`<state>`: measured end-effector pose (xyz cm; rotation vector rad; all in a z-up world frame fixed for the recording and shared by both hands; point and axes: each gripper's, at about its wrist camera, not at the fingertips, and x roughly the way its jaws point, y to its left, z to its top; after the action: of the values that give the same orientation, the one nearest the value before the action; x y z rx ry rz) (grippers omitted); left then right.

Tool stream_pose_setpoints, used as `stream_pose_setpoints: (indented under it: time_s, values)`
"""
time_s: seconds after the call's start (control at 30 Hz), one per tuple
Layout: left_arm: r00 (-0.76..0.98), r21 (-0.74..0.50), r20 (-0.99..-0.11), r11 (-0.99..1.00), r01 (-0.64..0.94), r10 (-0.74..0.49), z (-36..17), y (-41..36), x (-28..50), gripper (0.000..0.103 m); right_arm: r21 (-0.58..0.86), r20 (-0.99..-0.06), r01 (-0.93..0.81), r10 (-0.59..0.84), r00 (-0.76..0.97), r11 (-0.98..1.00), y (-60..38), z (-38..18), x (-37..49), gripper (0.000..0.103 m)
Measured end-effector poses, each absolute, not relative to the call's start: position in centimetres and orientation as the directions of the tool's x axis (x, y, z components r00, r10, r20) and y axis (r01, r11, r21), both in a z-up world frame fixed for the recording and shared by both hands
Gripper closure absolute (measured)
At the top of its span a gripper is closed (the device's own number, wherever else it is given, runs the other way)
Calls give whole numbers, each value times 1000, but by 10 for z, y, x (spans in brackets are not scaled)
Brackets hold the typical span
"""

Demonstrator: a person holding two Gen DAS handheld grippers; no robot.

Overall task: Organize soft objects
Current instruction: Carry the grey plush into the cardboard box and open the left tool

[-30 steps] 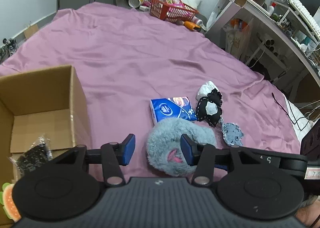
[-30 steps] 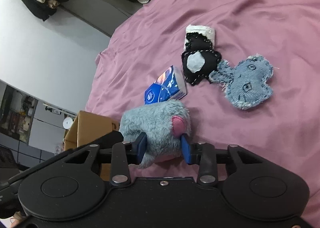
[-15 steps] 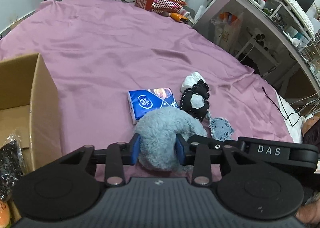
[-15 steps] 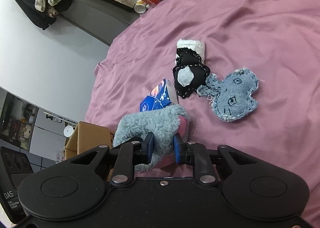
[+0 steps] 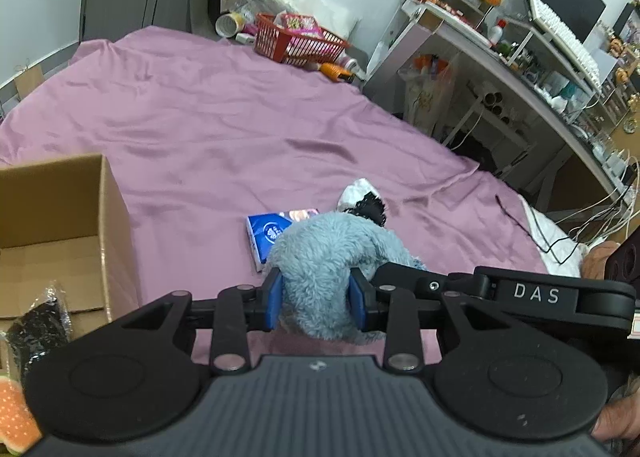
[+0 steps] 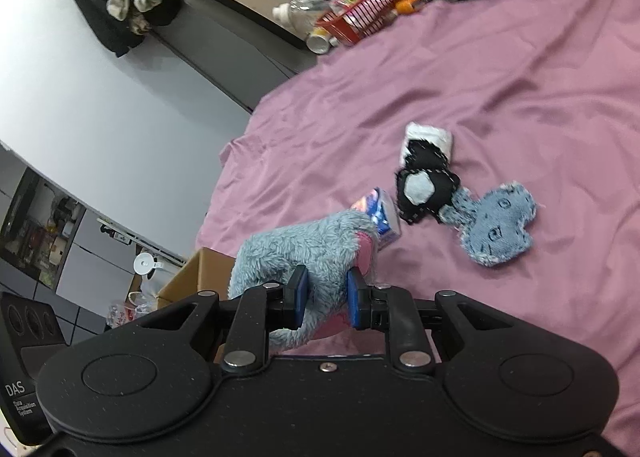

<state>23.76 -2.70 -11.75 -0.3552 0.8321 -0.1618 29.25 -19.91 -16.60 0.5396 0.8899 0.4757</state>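
Both tools pinch the fluffy blue slipper [image 5: 328,257] at once: the left tool [image 5: 316,305] and the right tool [image 6: 325,299], each closed tight. It hangs above the purple bed [image 5: 224,129], near the cardboard box [image 5: 116,217].

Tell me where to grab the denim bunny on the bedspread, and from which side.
Grip the denim bunny across its narrow ears, the part pointing toward the black patch toy. It lies flat on the bedspread, so come from above, hand-held gripper fingers either side of the ears. The wide head would likely bunch. Both grippers currently hold the furry toy.
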Motion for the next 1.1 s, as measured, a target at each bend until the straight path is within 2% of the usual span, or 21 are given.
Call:
stream_pose_setpoints:
  time_s: [0.5, 1.1]
  values:
    - [732, -381, -629, 924, 1, -261, -83, 4, 197, 70, 579, -551, -267, 611, 569, 770, -164, -127, 261, 82]
    - [777, -392, -599, 917, -75, -192, -74, 66, 142, 70, 509, -542, -398, 644, 541, 763, -90, -109, 227, 82]
